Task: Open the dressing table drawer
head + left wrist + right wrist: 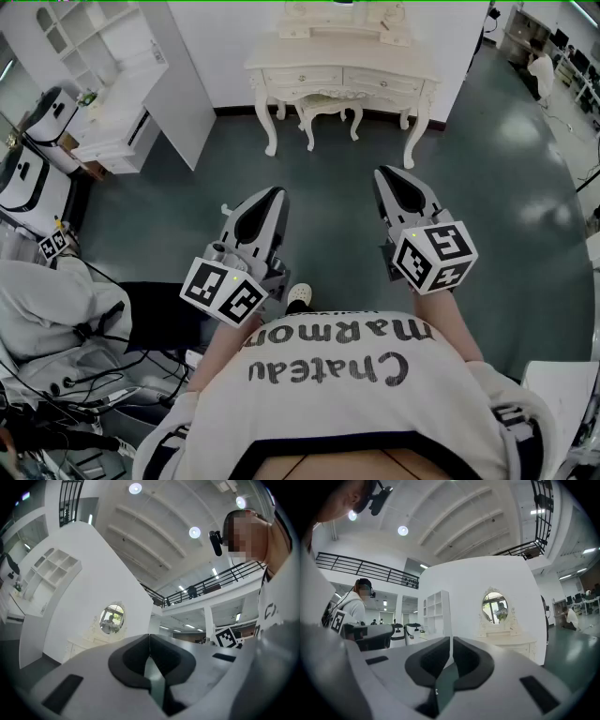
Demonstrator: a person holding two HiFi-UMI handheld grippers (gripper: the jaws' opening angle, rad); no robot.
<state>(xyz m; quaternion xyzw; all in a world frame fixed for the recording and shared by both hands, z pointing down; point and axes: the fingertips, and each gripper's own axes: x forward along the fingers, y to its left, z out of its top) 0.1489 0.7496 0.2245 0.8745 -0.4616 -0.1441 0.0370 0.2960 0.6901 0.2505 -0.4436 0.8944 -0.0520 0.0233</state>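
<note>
Head view looks down on someone standing well back from the cream-painted, carved wooden dressing table (342,56), which sits against the white wall across a dark, glossy floor (187,206). Its pale drawers (302,77) lie flush with the scalloped front above slender curved legs. A matching cushioned stool (328,111) is tucked underneath.

The grey, smooth-shelled left gripper (273,193) and right gripper (384,172) are held out towards the table. Each has its dark rubbery pads pressed together, with nothing between them.

From where I stand, the job hasn't begun and this is only the approach. Next comes walking up close, parting one pair of jaws and lining them up on a drawer pull. The pulls are too small to make out from here.
</note>
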